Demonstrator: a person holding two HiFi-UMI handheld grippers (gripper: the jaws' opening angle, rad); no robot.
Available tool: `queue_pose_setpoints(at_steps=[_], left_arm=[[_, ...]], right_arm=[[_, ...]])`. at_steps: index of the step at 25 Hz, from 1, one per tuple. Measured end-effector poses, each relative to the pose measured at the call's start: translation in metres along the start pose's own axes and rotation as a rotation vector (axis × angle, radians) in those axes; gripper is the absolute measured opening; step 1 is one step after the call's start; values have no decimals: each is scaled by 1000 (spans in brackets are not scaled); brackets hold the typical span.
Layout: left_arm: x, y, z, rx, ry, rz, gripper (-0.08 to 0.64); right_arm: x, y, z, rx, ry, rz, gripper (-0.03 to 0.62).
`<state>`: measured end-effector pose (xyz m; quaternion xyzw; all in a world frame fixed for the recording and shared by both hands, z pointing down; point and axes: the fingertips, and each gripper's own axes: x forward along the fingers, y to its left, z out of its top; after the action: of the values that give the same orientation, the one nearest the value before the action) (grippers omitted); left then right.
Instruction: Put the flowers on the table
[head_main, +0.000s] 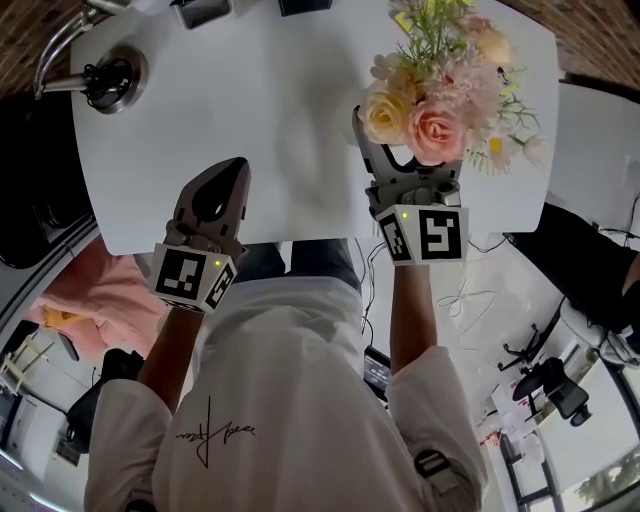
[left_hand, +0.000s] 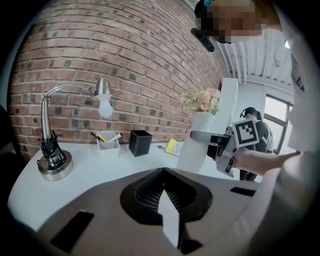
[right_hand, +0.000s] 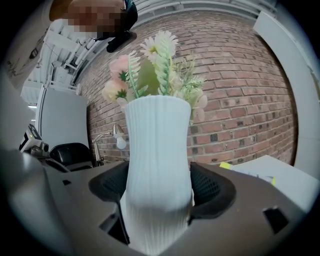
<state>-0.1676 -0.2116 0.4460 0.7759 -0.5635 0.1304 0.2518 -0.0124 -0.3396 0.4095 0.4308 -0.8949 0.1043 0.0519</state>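
White table (head_main: 250, 110) lies under both grippers. Ribbed white vase (right_hand: 157, 150) stands upright betw. the right gripper (head_main: 408, 172) fingers, clamped at its waist, flowers (head_main: 440, 90) above them. Prob. rigid, smooth, top-heavy, breakable, so hold low-mid, firm. Left gripper (head_main: 213, 200) fingers pressed together, nothing betw. them.

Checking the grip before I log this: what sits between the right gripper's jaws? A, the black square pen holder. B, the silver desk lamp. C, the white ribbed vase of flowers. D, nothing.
C: the right gripper has its jaws pressed on both sides of the white ribbed vase holding pink and cream flowers.
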Motion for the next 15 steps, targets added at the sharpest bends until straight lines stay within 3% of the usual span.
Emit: queue_pose_setpoints(at_steps=[15], left_arm=[[20,-13,2,-12,4,77,5]], right_arm=[[37,-34,-1,-54,-38,33,397]])
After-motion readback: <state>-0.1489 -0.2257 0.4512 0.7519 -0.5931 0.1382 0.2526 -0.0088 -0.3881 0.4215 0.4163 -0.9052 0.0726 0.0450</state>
